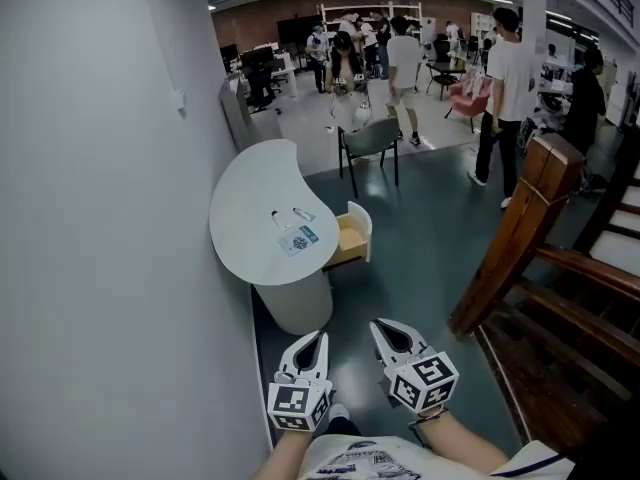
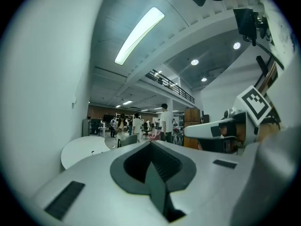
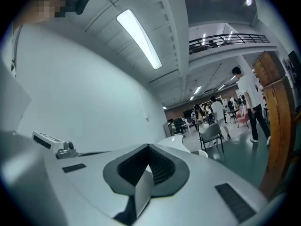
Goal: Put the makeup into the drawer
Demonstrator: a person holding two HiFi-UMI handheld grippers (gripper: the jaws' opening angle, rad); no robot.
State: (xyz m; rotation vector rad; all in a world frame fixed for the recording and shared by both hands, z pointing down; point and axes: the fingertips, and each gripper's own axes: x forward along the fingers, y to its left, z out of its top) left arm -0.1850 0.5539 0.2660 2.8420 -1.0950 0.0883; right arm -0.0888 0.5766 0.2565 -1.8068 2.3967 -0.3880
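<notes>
A white kidney-shaped table [image 1: 250, 183] stands against the wall some way ahead. On it lie two small makeup tubes [image 1: 277, 218] [image 1: 301, 213] and a flat blue-and-white packet [image 1: 298, 238]. A light wooden drawer [image 1: 352, 236] stands pulled out at the table's right side. My left gripper [image 1: 312, 340] and right gripper [image 1: 385, 326] are low in the head view, side by side, well short of the table, both shut and holding nothing. The table [image 2: 82, 149] appears far off in the left gripper view, past the left gripper [image 2: 150, 145]. The right gripper [image 3: 148, 149] has its jaws together, with the table [image 3: 181, 141] beyond.
A plain grey wall [image 1: 100, 218] runs along the left. A wooden stair railing [image 1: 520, 228] rises on the right. A grey chair [image 1: 370, 140] stands behind the table. Several people [image 1: 505, 78] stand farther back on the dark green floor [image 1: 420, 248].
</notes>
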